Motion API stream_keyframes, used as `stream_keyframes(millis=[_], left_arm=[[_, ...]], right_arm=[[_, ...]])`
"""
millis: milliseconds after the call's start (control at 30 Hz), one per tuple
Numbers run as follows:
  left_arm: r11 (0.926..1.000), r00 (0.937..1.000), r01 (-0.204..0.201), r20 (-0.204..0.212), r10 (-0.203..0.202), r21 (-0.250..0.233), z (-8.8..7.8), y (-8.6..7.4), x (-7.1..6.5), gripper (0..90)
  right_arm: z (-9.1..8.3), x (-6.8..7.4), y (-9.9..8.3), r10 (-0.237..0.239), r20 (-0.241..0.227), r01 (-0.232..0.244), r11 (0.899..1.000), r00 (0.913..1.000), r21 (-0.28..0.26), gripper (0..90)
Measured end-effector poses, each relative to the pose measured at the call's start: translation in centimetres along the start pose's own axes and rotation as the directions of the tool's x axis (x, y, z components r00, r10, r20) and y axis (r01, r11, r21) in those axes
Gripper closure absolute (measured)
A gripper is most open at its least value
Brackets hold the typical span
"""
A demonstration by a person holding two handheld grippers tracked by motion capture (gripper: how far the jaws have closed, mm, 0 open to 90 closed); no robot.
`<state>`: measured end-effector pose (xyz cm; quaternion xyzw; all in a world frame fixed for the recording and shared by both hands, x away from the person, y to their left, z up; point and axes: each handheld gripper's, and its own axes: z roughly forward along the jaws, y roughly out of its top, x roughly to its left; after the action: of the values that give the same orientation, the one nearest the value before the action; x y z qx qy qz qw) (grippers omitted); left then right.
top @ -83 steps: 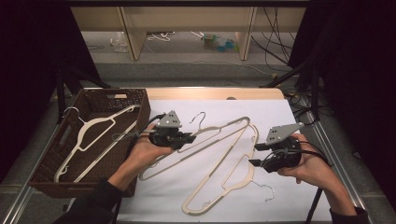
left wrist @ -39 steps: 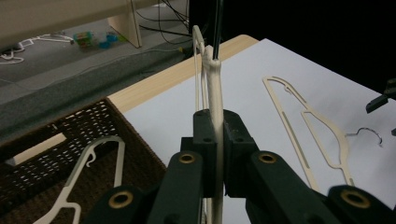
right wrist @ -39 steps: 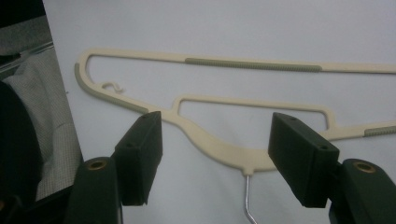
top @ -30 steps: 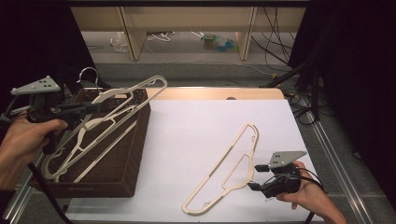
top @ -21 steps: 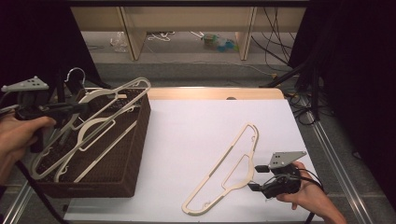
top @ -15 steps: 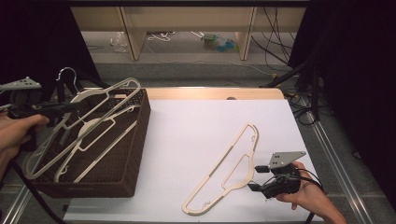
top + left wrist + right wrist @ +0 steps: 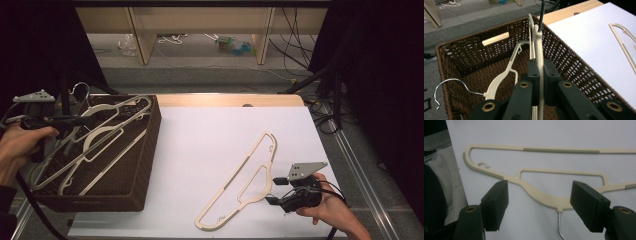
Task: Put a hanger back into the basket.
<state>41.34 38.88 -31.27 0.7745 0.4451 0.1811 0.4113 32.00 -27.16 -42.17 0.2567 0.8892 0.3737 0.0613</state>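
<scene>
**Kid:** Why is the left tongs (image 7: 539,82) squeezing that hanger (image 7: 107,131) so tight?

**Helper:** So it does not slip. The left tongs is shut on the hanger's thin edge, and the hanger sits over the basket (image 7: 148,150) at the left side of the desk (image 7: 210,145). It looks like the hanger is going into the basket.

**Kid:** Is it all the way in?

**Helper:** Not yet, I think. One end leans on the far rim of the basket, near the corner. The rest slopes down inside.

**Kid:** Are there more in there?

**Helper:** Yes. Another hanger (image 7: 501,81) lies in the basket, with its wire hook (image 7: 447,87) over the near rim. So the basket seems to be the place where they all go.

**Kid:** What about the one on the white part?

**Helper:** That last hanger (image 7: 245,180) lies flat on the desk, well apart from the basket. It is just in front of the right tongs (image 7: 539,202).

**Kid:** Does the right tongs hold it?

**Helper:** No. The right tongs stands wide, and the pads do not press on anything. The thick middle of the hanger, where the hook comes out, sits between the two pads. I think it waits there because that is a good spot to grab.

**Kid:** Why grab the middle?

**Helper:** A hanger held in the middle hangs even and will not tip much.
</scene>
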Motion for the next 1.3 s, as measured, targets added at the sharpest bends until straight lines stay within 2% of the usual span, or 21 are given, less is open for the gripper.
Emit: stream_keyframes(millis=[67, 167, 200, 233, 267, 300, 400, 467, 500, 567, 633, 667, 767, 867, 933, 1067, 1100, 1233, 1300], left_arm=[[0.9998, 0.9998, 0.019, 0.001, -0.019, 0.0, 0.6, -0.3, 0.2, 85.8], [0.9998, 0.9999, 0.007, 0.008, -0.007, 0.02, 1.2, -0.8, 0.5, 85.7], [0.9995, 0.9994, 0.027, 0.019, -0.028, 0.018, 1.6, -1.1, 0.6, 85.7], [0.9991, 0.9994, 0.023, 0.024, -0.024, 0.036, 1.7, -1.3, 0.7, 85.7], [0.9987, 0.9985, 0.038, 0.037, -0.039, 0.034, 2.1, -1.7, 0.7, 85.7], [0.9985, 0.9989, 0.021, 0.04, -0.023, 0.05, 2.2, -1.8, 0.7, 85.7], [0.997, 0.9976, 0.028, 0.061, -0.033, 0.071, 2.9, -2.4, 0.4, 85.7], [0.9962, 0.9977, 0.009, 0.066, -0.015, 0.086, 3.1, -2.7, 0.3, 85.7], [0.9965, 0.9969, 0.029, 0.071, -0.035, 0.079, 3.3, -2.8, 0.2, 85.6], [0.9956, 0.9969, 0.037, 0.065, -0.043, 0.086, 3.5, -3.1, 0.3, 85.5], [0.9941, 0.9971, 0.054, 0.049, -0.059, 0.094, 3.6, -3.3, 0.4, 85.3], [0.9911, 0.9976, 0.053, 0.039, -0.058, 0.122, 3.6, -3.5, 0.6, 85.3], [0.9861, 0.9974, 0.071, 0.004, -0.072, 0.15, 4.0, -4.1, 0.8, 84.4], [0.9843, 0.9956, 0.093, -0.009, -0.093, 0.15, 4.2, -4.7, 1.2, 83.9], [0.9821, 0.9962, 0.087, -0.016, -0.085, 0.167, 4.1, -5.0, 1.5, 83.5], [0.981, 0.9942, 0.102, -0.05, -0.095, 0.165, 4.3, -5.3, 1.8, 82.3], [0.9789, 0.9941, 0.101, -0.059, -0.092, 0.178, 4.3, -5.2, 1.9, 82.0], [0.978, 0.9904, 0.085, -0.124, -0.062, 0.19, 4.6, -5.4, 2.1, 80.6], [0.9767, 0.9871, 0.092, -0.147, -0.063, 0.194, 4.7, -5.4, 2.2, 79.7]], right_arm=[[0.0, 0.0, 0.0, 0.002, -0.001, -0.002, 1.0, 1.0, 0.004, 32.2], [0.1, 0.0, 0.0, -0.002, -0.001, 0.002, 1.0, 1.0, 0.009, 32.1], [0.1, 0.0, 0.0, -0.005, 0.0, 0.005, 1.0, 1.0, 0.007, 32.2], [0.1, 0.0, 0.0, -0.007, -0.003, 0.007, 1.0, 1.0, 0.01, 32.1], [0.1, 0.0, 0.0, -0.009, -0.003, 0.009, 1.0, 1.0, 0.012, 32.1], [0.1, 0.0, 0.0, -0.01, -0.002, 0.01, 1.0, 1.0, 0.011, 32.2], [0.1, 0.0, -0.1, -0.003, 0.0, 0.003, 1.0, 1.0, 0.014, 32.2], [0.2, -0.1, -0.1, -0.011, 0.007, 0.011, 1.0, 0.9999, 0.018, 32.2], [0.2, -0.1, -0.1, -0.01, 0.006, 0.01, 1.0, 0.9999, 0.018, 32.2], [0.2, -0.1, -0.1, -0.011, 0.006, 0.011, 1.0, 0.9999, 0.018, 32.2], [0.2, 0.0, -0.1, -0.012, 0.006, 0.012, 1.0, 0.9999, 0.016, 32.2], [0.1, 0.0, -0.1, -0.012, 0.003, 0.012, 1.0, 0.9999, 0.018, 32.2], [0.2, 0.0, -0.1, -0.011, 0.005, 0.011, 1.0, 0.9999, 0.018, 32.2], [0.1, 0.0, -0.1, -0.012, 0.005, 0.012, 1.0, 0.9999, 0.017, 32.2], [0.1, 0.0, 0.0, -0.011, 0.002, 0.011, 1.0, 0.9999, 0.018, 32.2], [0.2, 0.0, -0.1, -0.008, 0.004, 0.008, 1.0, 1.0, 0.017, 32.2], [0.2, 0.0, -0.1, -0.008, 0.004, 0.008, 1.0, 1.0, 0.017, 32.2], [0.2, 0.0, 0.0, -0.013, 0.002, 0.013, 1.0, 0.9999, 0.017, 32.2], [0.2, 0.0, -0.1, -0.01, 0.002, 0.01, 1.0, 0.9999, 0.018, 32.2]])
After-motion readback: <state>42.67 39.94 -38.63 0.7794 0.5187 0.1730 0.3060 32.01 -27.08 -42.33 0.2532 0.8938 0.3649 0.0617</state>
